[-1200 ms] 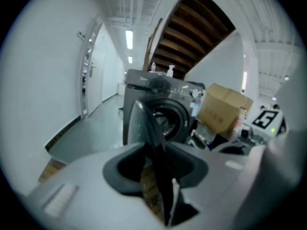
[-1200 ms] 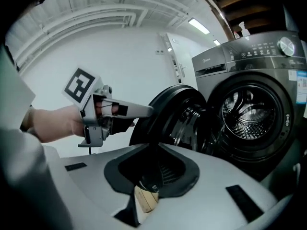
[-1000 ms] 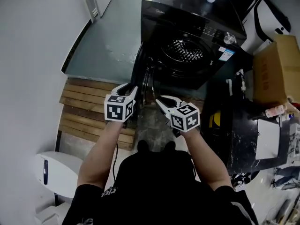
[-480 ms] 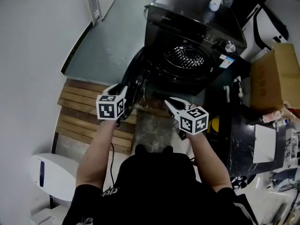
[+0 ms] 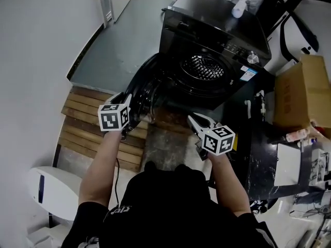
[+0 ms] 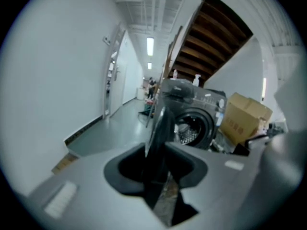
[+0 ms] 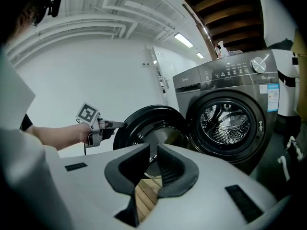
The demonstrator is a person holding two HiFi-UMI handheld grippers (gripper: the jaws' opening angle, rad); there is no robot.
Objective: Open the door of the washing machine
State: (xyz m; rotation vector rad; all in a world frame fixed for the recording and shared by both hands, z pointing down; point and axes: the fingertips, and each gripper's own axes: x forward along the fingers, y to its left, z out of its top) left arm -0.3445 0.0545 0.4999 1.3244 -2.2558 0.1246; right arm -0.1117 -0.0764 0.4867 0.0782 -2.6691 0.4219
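The left gripper [image 6: 156, 153] is clamped on the door [image 6: 161, 121]. In the left gripper view the door's dark rim stands edge-on between the two pads and fills the gap, so its thickness holds the jaws apart. In the head view this claw points toward 1 o'clock and meets the rim at the door's 8 o'clock side.

The right gripper [image 7: 152, 152] holds nothing. Its pads are nearly together, with a thin slit between them, and only the slats of a wooden platform [image 5: 83, 124] show through it. In the head view it hangs clear of the machine, at about 6 o'clock from the drum [image 5: 201, 66], and points toward 11 o'clock.

The door is swung wide off the front of the washing machine [image 5: 212, 22]. In the right gripper view it stands at 9 o'clock from the drum, hinged at the opening's left side, with its inner face toward that camera. The perforated steel of the drum is fully exposed.

Further out in the head view:
- A control knob [image 5: 252, 58] sits at 2 o'clock from the opening.
- A spray bottle [image 5: 239, 5] stands on the machine's top.
- A cardboard box [image 5: 302, 87] lies at 3 o'clock from the machine.
- The wooden platform spreads at 8 o'clock from the machine, under the left gripper.
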